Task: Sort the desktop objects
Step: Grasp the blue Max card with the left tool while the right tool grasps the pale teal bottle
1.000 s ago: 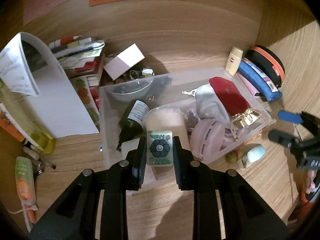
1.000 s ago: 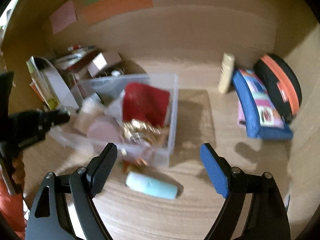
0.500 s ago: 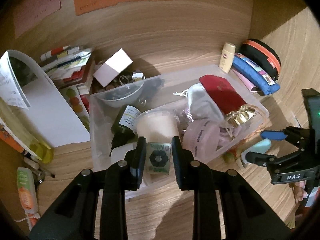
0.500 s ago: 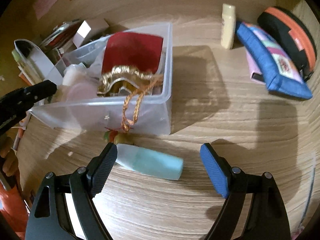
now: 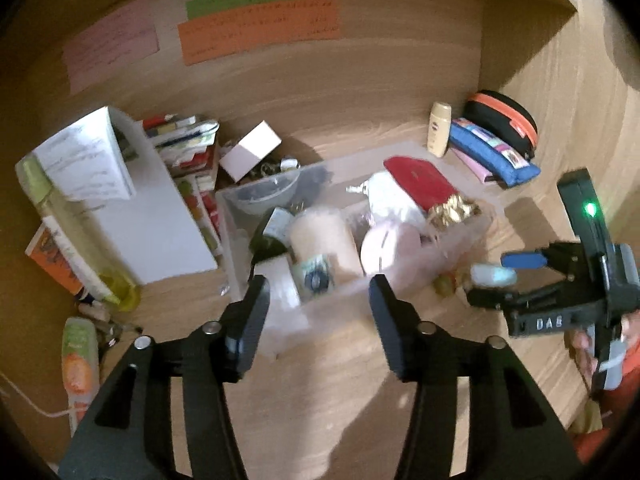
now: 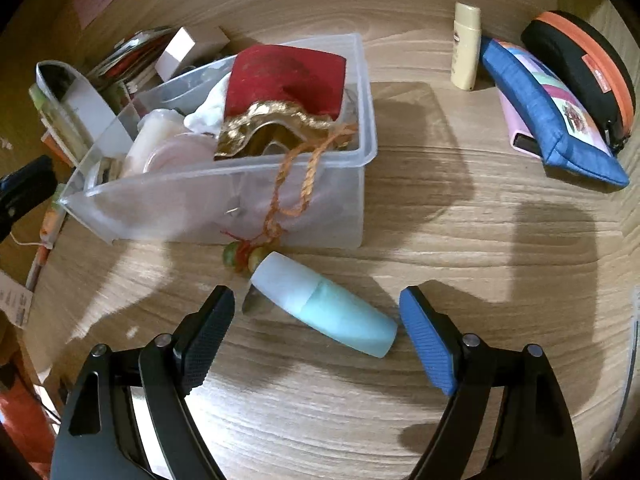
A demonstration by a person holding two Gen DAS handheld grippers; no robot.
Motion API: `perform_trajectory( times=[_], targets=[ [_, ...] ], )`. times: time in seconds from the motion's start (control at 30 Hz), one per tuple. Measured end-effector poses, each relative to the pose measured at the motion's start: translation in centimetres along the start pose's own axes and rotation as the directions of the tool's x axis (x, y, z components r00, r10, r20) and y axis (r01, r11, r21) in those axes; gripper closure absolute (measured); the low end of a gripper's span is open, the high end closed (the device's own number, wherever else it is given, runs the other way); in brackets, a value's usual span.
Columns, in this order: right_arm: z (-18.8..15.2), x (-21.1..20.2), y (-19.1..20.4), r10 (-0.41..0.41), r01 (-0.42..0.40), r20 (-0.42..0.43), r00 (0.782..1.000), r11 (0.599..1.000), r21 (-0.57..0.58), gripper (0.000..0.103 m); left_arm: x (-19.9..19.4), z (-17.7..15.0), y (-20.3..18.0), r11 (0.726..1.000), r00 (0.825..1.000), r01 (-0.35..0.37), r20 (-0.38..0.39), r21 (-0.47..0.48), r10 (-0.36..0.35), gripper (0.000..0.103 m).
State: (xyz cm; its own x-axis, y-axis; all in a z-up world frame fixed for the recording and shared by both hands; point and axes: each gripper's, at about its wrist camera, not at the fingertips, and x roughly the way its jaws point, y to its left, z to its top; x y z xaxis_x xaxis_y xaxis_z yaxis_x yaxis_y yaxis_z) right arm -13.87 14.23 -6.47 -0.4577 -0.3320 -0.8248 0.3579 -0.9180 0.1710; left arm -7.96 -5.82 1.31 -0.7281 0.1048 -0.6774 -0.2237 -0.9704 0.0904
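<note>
A clear plastic bin (image 5: 460, 240) (image 6: 248, 200) on the wooden desk holds a red and gold pouch (image 6: 284, 84), a cream jar (image 5: 324, 236), a pink round case (image 5: 390, 242) and a small floral box (image 5: 314, 276). My left gripper (image 5: 318, 308) is open and empty just in front of the bin. A teal and white bottle (image 6: 324, 304) lies on the desk in front of the bin. My right gripper (image 6: 316, 336) is open with the bottle between its fingers; it also shows in the left wrist view (image 5: 500, 280).
A blue pencil pouch (image 6: 548, 112), a black and orange case (image 6: 588, 64) and a cream tube (image 6: 466, 46) stand at the back right. Books, a white box (image 5: 250, 150), a green bottle (image 5: 68, 232) and an orange tube (image 5: 78, 364) lie left of the bin.
My left gripper opened, let the floral box go into the bin and pulled back. My right gripper moved down and forward around the teal bottle.
</note>
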Motion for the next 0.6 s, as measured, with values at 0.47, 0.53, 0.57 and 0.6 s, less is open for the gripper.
perform_trajectory(
  times=[0.47, 0.53, 0.57, 0.6],
  targets=[
    [0.1, -0.4, -0.3, 0.056, -0.054, 0.055, 0.997, 0.998, -0.033, 0.078, -2.3, -8.8, 2.0, 0.979, 0.982, -0.12, -0.164, -0.164, 0.093, 0.035],
    [0.2, -0.4, -0.3, 0.071, -0.069, 0.053, 0.996, 0.997, -0.027, 0.081, -3.0, -9.8, 1.9, 0.975, 0.98, -0.126, -0.177, -0.182, 0.093, 0.033],
    [0.2, -0.3, -0.4, 0.078, -0.077, 0.053, 0.996, 0.997, -0.024, 0.081, -3.4, -10.3, 1.9, 0.974, 0.979, -0.121, -0.184, -0.193, 0.086, 0.03],
    [0.2, -0.4, -0.5, 0.087, -0.086, 0.055, 0.995, 0.996, -0.02, 0.081, -3.6, -10.8, 1.8, 0.972, 0.979, -0.113, -0.189, -0.206, 0.074, 0.026]
  ],
)
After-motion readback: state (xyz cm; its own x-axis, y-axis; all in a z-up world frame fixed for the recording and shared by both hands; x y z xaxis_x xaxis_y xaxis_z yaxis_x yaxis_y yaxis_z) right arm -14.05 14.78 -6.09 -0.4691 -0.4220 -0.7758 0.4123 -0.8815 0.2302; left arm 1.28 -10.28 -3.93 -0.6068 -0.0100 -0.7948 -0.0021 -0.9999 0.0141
